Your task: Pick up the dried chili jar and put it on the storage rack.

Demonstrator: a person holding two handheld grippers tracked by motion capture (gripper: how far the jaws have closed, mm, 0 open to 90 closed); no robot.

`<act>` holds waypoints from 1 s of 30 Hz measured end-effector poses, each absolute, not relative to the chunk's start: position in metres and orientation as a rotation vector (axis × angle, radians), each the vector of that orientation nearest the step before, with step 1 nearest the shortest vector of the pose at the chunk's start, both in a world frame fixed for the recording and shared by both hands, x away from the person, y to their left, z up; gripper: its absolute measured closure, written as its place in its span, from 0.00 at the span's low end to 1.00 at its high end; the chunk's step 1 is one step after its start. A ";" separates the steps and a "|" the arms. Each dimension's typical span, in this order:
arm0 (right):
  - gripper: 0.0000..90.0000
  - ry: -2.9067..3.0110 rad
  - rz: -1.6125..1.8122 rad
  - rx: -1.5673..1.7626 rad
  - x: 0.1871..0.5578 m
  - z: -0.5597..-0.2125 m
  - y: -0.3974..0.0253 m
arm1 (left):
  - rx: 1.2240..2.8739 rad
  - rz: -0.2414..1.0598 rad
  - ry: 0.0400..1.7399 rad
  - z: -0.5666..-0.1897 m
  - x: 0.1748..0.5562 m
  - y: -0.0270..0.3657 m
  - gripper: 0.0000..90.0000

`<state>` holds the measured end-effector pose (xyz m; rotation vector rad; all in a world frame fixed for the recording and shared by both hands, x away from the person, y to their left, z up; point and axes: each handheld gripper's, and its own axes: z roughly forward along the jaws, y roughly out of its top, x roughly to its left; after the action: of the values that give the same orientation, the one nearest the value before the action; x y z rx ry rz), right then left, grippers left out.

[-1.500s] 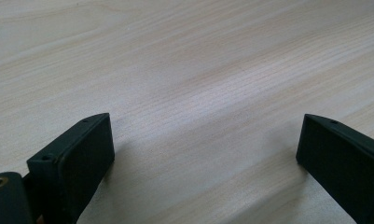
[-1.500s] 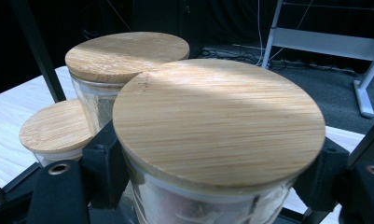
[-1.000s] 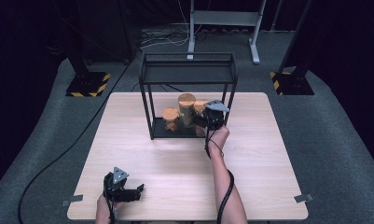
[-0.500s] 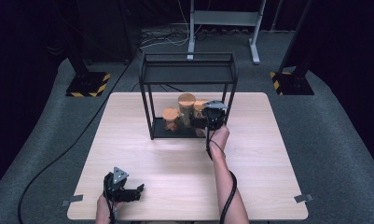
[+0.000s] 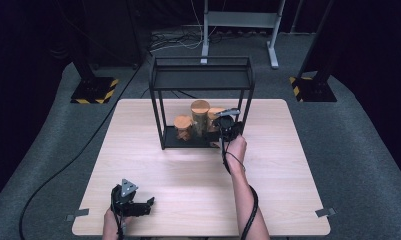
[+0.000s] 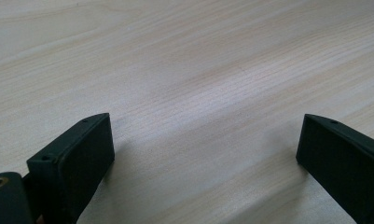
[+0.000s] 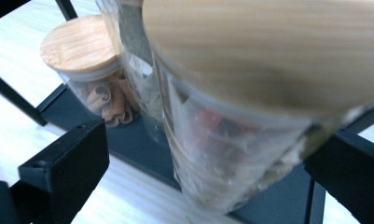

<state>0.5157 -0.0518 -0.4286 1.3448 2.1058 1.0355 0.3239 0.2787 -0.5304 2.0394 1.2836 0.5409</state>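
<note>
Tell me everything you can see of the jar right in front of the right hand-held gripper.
The jar is a clear cylinder, glass by the look, with a round pale wooden lid seated on top. It stands upright on the black rack's bottom shelf, rightmost of three jars. Dark reddish and pale contents show through, too blurred to name. The right hand-held gripper has its jaws open on either side of it; whether they touch it is unclear.
</note>
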 end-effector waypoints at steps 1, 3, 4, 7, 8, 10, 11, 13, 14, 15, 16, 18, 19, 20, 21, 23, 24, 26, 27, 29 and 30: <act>0.00 2.117 1.037 1.347 0.514 -0.429 -0.053 | 2.040 0.541 1.284 -0.530 0.324 0.279 0.04; 0.00 2.126 1.032 1.343 0.511 -0.429 -0.054 | 2.040 0.541 1.284 -0.530 0.324 0.279 0.04; 0.00 2.135 1.031 1.345 0.509 -0.430 -0.055 | 2.039 0.541 1.284 -0.530 0.324 0.279 0.04; 0.00 2.149 1.024 1.343 0.503 -0.431 -0.059 | 2.040 0.541 1.284 -0.530 0.324 0.279 0.04; 0.00 2.151 1.025 1.340 0.501 -0.431 -0.060 | 2.040 0.541 1.284 -0.530 0.324 0.279 0.04; 0.00 2.156 1.021 1.333 0.497 -0.431 -0.062 | 2.039 0.541 1.284 -0.530 0.324 0.279 0.04; 0.00 2.160 1.021 1.334 0.494 -0.432 -0.063 | 2.040 0.541 1.284 -0.530 0.324 0.279 0.04; 0.00 2.168 1.018 1.323 0.489 -0.432 -0.065 | 2.039 0.541 1.284 -0.530 0.324 0.279 0.04; 0.00 2.169 1.017 1.321 0.485 -0.433 -0.066 | 2.040 0.541 1.284 -0.530 0.324 0.279 0.04; 0.00 2.167 1.017 1.313 0.481 -0.433 -0.068 | 2.039 0.541 1.284 -0.530 0.324 0.279 0.04; 0.00 2.166 1.018 1.304 0.478 -0.433 -0.070 | 2.039 0.541 1.284 -0.530 0.324 0.279 0.04; 0.00 2.160 1.023 1.288 0.471 -0.434 -0.073 | 2.040 0.541 1.284 -0.530 0.324 0.279 0.04; 0.00 2.158 1.023 1.292 0.467 -0.435 -0.074 | 2.039 0.541 1.284 -0.530 0.324 0.279 0.04; 0.00 2.156 1.028 1.287 0.463 -0.435 -0.076 | 2.039 0.541 1.284 -0.530 0.324 0.279 0.04; 0.00 2.155 1.028 1.281 0.460 -0.435 -0.078 | 2.039 0.541 1.284 -0.530 0.324 0.279 0.04; 0.00 2.152 1.033 1.274 0.452 -0.437 -0.081 | 2.039 0.541 1.284 -0.530 0.324 0.279 0.04; 0.00 2.149 1.034 1.270 0.447 -0.438 -0.083 | 2.040 0.541 1.284 -0.530 0.324 0.279 0.04; 0.00 2.150 1.034 1.263 0.440 -0.439 -0.087 | 2.039 0.542 1.284 -0.530 0.324 0.279 0.04; 0.00 2.149 1.041 1.265 0.434 -0.441 -0.089 | 2.039 0.541 1.284 -0.530 0.324 0.279 0.04; 0.00 2.148 1.035 1.260 0.427 -0.443 -0.093 | 2.039 0.541 1.284 -0.530 0.324 0.279 0.04; 0.00 2.146 1.036 1.257 0.422 -0.445 -0.095 | 2.039 0.541 1.284 -0.530 0.324 0.279 0.04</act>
<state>0.4218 -0.0946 -0.4455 1.2566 2.1464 1.0361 0.3239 0.2786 -0.5304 2.0390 1.2840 0.5415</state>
